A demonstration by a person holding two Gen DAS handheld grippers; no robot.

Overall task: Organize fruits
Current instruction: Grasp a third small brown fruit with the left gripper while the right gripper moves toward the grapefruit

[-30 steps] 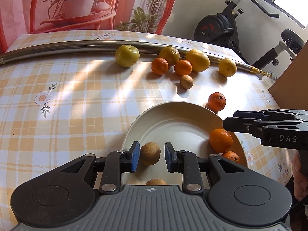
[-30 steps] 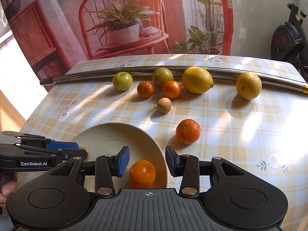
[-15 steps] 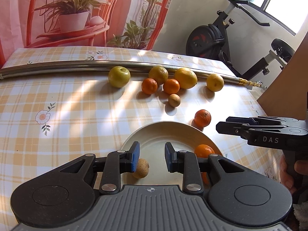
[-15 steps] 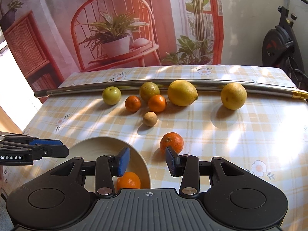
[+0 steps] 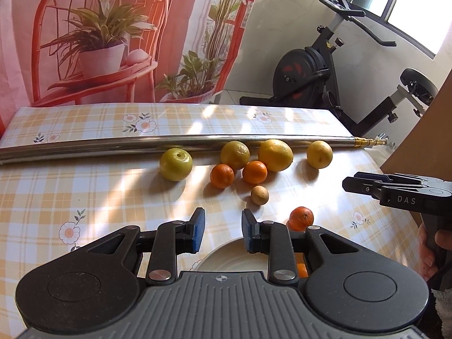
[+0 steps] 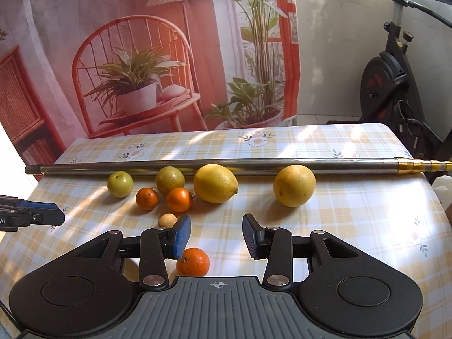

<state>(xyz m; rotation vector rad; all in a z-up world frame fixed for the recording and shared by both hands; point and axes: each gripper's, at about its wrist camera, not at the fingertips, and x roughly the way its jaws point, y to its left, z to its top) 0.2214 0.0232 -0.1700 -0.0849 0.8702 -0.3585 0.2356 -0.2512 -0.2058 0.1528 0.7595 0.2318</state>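
Both the left gripper (image 5: 221, 230) and right gripper (image 6: 216, 236) hover wide and empty at lower centre, seemingly choosing among fruit ranged along the steel pole (image 6: 197, 166), mid-frame, which stops them rolling.

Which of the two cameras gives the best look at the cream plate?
The left wrist view. The plate shows there between the open fingers of the left gripper, though the gripper body hides most of it. The right wrist view shows no plate at all.
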